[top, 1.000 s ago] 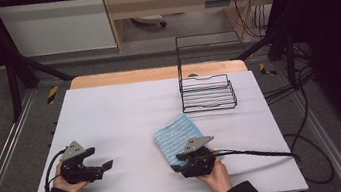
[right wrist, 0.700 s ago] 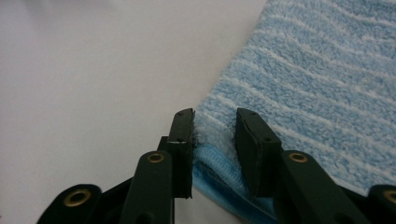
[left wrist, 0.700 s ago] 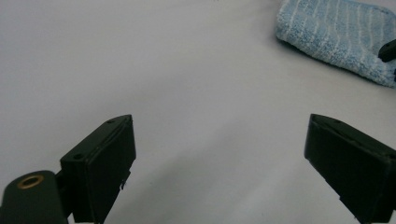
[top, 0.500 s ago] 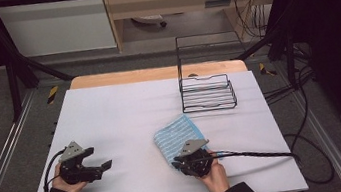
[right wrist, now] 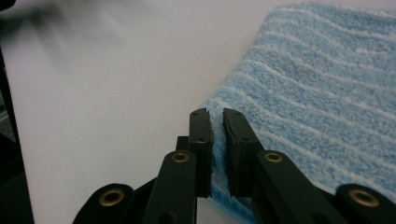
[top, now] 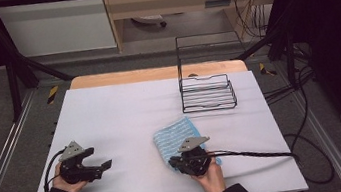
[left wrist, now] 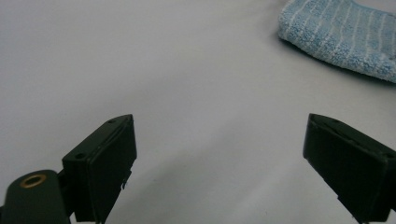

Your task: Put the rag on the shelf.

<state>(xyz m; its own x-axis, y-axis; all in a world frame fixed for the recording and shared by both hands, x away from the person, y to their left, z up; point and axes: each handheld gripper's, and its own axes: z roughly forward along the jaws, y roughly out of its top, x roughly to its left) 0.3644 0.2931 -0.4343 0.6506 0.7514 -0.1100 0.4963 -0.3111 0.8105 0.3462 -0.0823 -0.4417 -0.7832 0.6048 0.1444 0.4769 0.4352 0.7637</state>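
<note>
blue striped towel (right wrist: 317, 93) is pinched at its near corner by the just-closing right gripper (right wrist: 217, 126) for lifting; left gripper (left wrist: 219, 163) waits agape.

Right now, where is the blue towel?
In the high view the blue striped towel lies front right on the table, its near edge pinched in the right claw, below the wire rack.

- The high view looks forward and down from the person's side, taking in the whole table (top: 125, 112) from well back.
- The left gripper view sits low and close, facing right across the tabletop.
- The right gripper view sits closest, facing the blue striped towel (right wrist: 322, 88), which all views share.
</note>
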